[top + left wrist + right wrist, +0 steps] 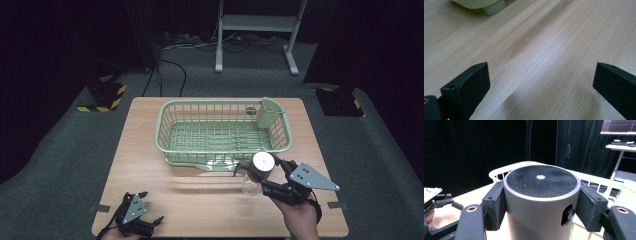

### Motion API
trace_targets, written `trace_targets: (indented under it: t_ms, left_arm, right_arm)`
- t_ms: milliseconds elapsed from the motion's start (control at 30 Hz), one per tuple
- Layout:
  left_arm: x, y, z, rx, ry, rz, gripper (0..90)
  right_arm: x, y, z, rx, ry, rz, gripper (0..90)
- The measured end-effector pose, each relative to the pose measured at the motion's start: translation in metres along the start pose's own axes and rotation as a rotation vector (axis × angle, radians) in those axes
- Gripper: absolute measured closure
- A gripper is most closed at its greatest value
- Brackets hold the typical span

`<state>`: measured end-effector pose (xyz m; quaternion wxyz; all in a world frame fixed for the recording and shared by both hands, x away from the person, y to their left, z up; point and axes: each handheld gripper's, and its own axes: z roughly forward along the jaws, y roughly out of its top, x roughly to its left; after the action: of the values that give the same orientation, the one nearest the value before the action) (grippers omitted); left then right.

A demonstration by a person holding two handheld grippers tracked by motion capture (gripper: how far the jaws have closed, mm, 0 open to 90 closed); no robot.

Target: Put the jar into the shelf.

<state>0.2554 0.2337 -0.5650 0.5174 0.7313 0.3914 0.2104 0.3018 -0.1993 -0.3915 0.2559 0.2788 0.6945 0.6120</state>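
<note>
Cylinder (541, 195), dark and smooth, was clamped at its sides by the right gripper (270, 176) just near the basket (172, 145). Slippage or a rim strike was judged possible. The left gripper (145, 212) was held wide open, empty, over the counter (544, 50).

No readable text or numbers, small hexagonal emblem on the dark cylinder's lid (540, 177), illegible

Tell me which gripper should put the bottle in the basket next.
Right, probably. The right gripper is shut on the bottle, just in front of the basket. The left gripper sits open near the table's front edge, farther off.
</note>
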Motion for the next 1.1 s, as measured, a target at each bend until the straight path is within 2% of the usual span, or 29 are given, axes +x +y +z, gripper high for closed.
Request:
trace_targets:
  t_ms: [367, 667, 933, 1100]
  left_arm:
    - [0.000, 0.000, 0.000, -0.003, -0.004, -0.005, 1.5]
    - [0.000, 0.000, 0.000, -0.001, -0.004, 0.005, 1.5]
    - [0.000, 0.000, 0.000, 0.000, -0.006, -0.002, 1.3]
    - [0.000, 0.000, 0.000, 0.000, -0.009, 0.003, 1.4]
  right_arm:
    - [0.000, 0.017, 0.005, -0.036, 0.004, -0.006, 32.8]
    - [0.002, 0.038, 0.008, -0.076, 0.011, -0.019, 32.9]
    - [0.005, 0.054, 0.011, -0.116, 0.019, -0.028, 32.9]
    - [0.006, 0.065, 0.017, -0.139, 0.016, -0.034, 32.9]
